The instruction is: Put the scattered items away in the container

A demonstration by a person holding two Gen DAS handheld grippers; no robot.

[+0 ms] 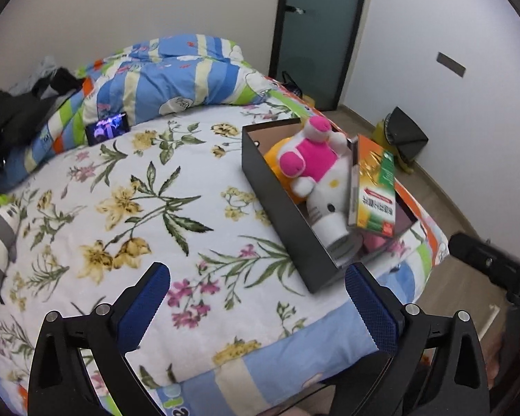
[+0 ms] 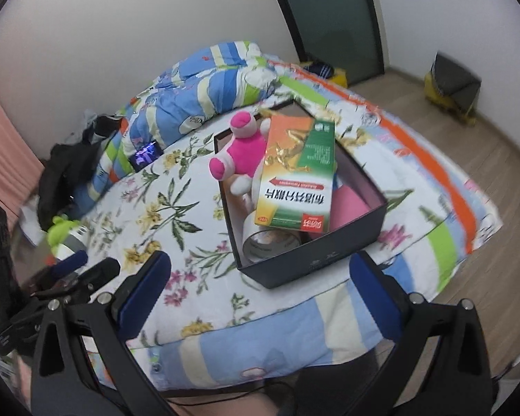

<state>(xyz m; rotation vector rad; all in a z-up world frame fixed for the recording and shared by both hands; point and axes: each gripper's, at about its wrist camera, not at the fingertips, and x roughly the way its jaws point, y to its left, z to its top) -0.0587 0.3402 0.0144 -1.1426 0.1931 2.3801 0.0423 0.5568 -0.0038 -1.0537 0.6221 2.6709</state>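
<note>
A dark open box (image 1: 277, 208) (image 2: 315, 263) sits on the floral bedspread near the bed's right corner. Inside lie a pink and white plush cat (image 1: 312, 159) (image 2: 241, 152), an orange-green medicine carton (image 1: 374, 187) (image 2: 296, 173), a tape roll (image 2: 270, 242) and a pink item (image 2: 350, 204). A green and grey striped plush (image 1: 0, 232) (image 2: 67, 235) lies on the bed at the far left. My left gripper (image 1: 256, 298) is open and empty, near the box's front corner. My right gripper (image 2: 260, 287) is open and empty, just in front of the box.
A striped quilt (image 1: 176, 76) (image 2: 208, 86) is bunched at the head of the bed with a lit phone (image 1: 107, 128) (image 2: 145, 154) leaning on it. Dark clothes (image 1: 20, 111) lie at the far left. A door (image 1: 322, 27) and a black and yellow object (image 1: 405, 135) stand on the wooden floor at right.
</note>
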